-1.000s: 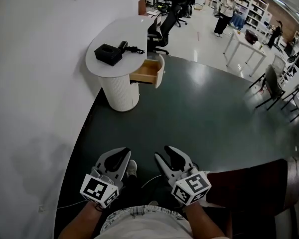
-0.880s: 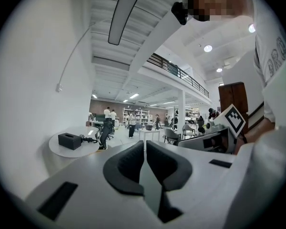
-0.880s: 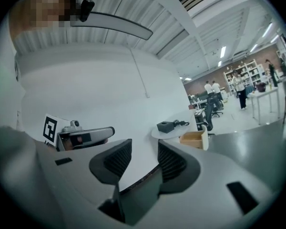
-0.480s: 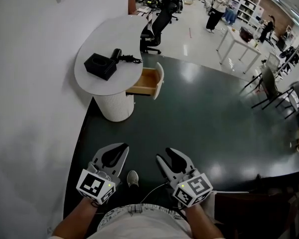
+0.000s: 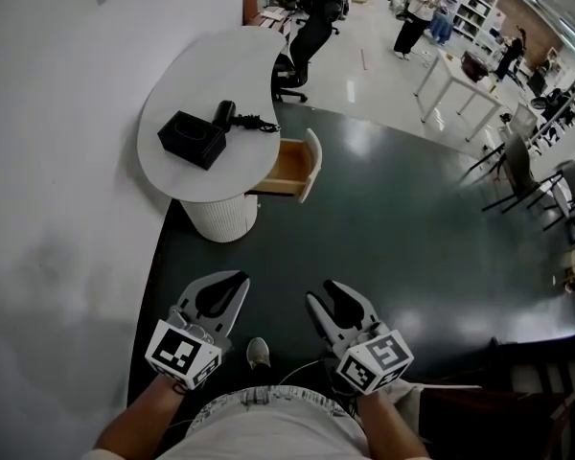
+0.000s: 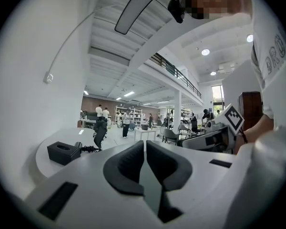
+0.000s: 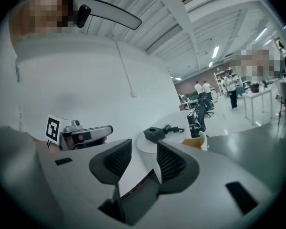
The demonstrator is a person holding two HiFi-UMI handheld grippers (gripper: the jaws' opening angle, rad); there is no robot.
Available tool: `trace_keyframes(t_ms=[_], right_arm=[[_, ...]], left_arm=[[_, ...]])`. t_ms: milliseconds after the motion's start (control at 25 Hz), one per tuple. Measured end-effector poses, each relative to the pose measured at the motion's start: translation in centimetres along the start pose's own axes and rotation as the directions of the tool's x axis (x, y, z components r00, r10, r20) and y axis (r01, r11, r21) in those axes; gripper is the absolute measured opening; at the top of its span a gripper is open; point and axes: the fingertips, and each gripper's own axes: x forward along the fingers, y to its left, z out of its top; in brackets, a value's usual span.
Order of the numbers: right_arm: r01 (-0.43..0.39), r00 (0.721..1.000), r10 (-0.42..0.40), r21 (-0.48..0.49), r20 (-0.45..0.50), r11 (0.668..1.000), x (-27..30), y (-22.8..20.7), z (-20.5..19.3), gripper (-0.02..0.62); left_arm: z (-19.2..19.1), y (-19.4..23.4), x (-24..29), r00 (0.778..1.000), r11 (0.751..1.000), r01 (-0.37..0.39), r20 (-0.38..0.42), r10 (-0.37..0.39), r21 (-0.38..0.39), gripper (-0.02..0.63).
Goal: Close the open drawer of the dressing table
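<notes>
A dark glossy floor (image 5: 393, 238) is stretching beside a white wall (image 5: 48, 218), where the white dressing table (image 5: 220, 75) is standing on its ribbed round base. Its drawer (image 5: 289, 164) is jutting open from under the oval top, showing a wooden interior behind a curved white front. A black box (image 5: 192, 139) and a hair dryer (image 5: 227, 114) are lying on the tabletop. Well apart from the table, the left gripper (image 5: 220, 295) is hovering with jaws pressed together on nothing, the right gripper (image 5: 332, 297) with jaws apart and empty.
</notes>
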Motion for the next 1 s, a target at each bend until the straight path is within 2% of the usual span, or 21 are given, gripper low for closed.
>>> trace_keyframes(t_ms=[640,1000], right_arm=[[0.027,1.000,-0.027,-0.008,-0.004,1.000,6.2,-5.0,2.6,0.172],[-0.001,1.000,0.001,0.000,-0.018,1.000,10.7,-10.4,4.4,0.172]], left_arm=[[0.0,6.7,5.3,1.000,1.000,-0.007,-0.007,0.007,-0.021,0.034],[-0.1,9.9,11.0,0.999,0.999,-0.039,-0.017,0.039,-0.023,0.034]])
